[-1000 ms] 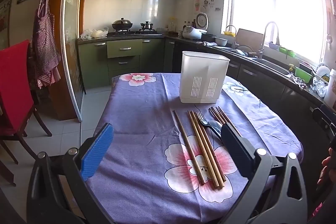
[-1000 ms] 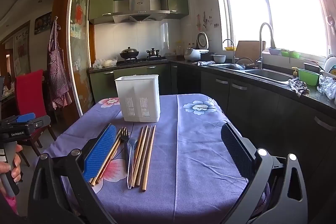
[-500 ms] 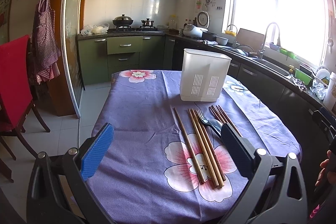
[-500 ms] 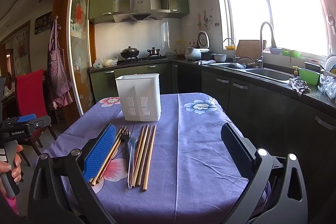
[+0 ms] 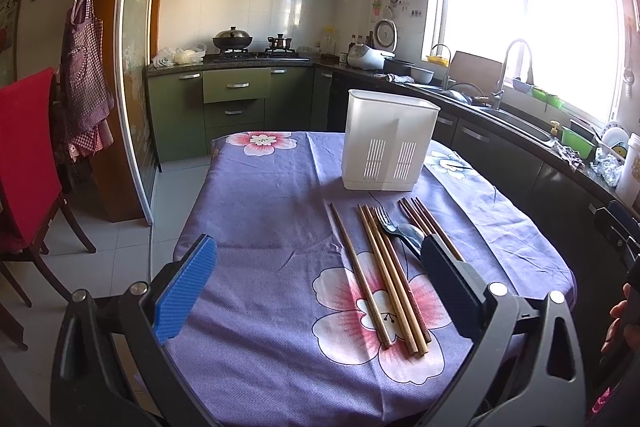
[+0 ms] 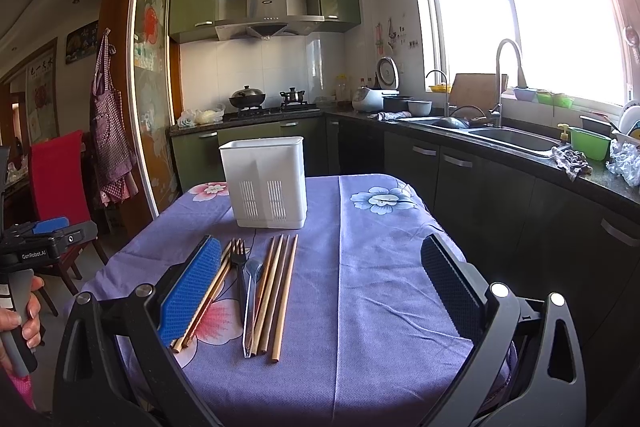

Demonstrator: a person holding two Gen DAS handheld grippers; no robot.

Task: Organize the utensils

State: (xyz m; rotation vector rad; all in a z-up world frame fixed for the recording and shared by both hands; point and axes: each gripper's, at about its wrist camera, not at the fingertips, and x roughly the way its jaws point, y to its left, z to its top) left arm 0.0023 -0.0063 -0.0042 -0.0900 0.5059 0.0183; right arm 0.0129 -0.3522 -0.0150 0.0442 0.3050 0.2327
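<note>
Worktop (image 5: 256, 195) carries it all. White caddy (image 5: 386, 141) stands upright at the far end: light, rigid plastic, likely tips if bumped. Chopsticks (image 5: 386, 275) lie in a row in front of it: thin, stiff, liable to roll; pinch mid-shaft. Fork (image 6: 239, 269) and spoon (image 6: 252, 291) lie among them: probably slick, take by the handle. Left claw (image 5: 318, 283) and right claw (image 6: 320, 287) both spread wide, holding nothing.
</note>
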